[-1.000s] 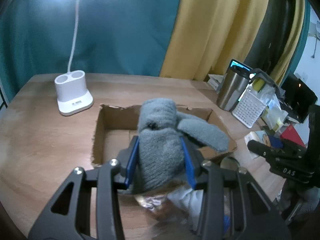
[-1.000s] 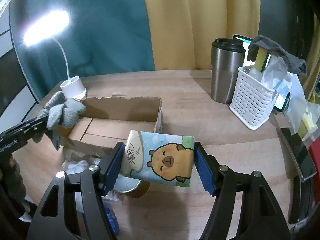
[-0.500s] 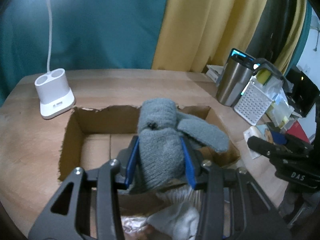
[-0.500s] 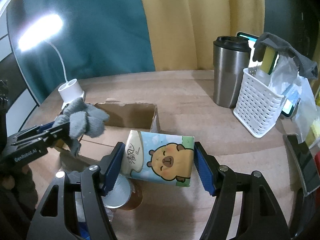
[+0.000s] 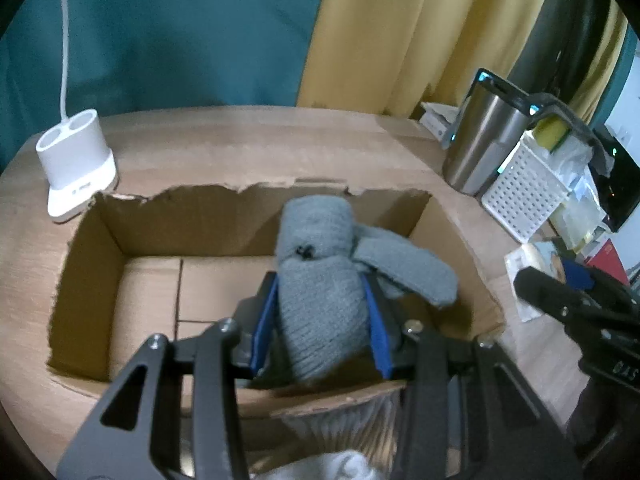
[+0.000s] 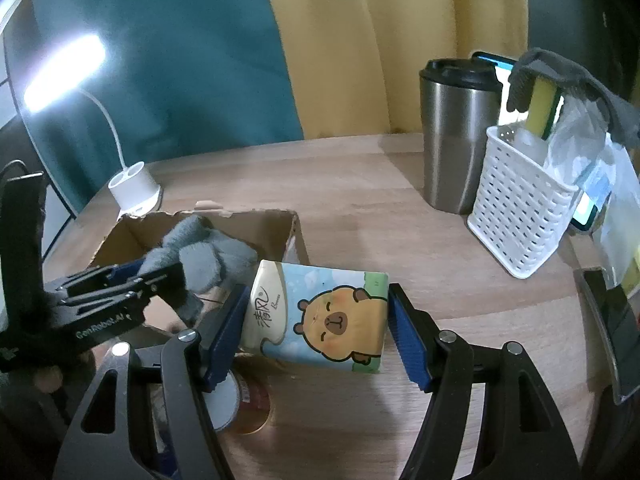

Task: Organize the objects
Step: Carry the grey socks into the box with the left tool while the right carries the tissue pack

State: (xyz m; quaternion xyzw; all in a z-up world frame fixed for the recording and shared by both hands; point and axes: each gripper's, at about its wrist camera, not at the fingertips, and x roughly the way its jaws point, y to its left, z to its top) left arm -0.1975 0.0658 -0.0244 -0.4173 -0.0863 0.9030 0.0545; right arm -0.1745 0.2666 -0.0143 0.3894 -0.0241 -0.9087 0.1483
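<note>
My left gripper (image 5: 320, 320) is shut on a grey knitted glove (image 5: 320, 272) and holds it over the right half of an open cardboard box (image 5: 92, 240). The glove (image 6: 200, 256) and the left gripper (image 6: 132, 284) also show in the right wrist view, above the box (image 6: 288, 232). My right gripper (image 6: 316, 328) is shut on a tissue pack with a capybara picture (image 6: 320, 316) and holds it above the table, just right of the box.
A white lamp base (image 5: 76, 164) stands left of the box. A steel tumbler (image 6: 456, 136) and a white perforated basket (image 6: 516, 200) stand at the right. A jar (image 6: 240, 404) lies under the right gripper. White cloth (image 5: 332, 464) lies in front of the box.
My left gripper has carried the glove forward and down over the box. The right gripper still holds the tissue pack, and has moved slightly closer to the box.
</note>
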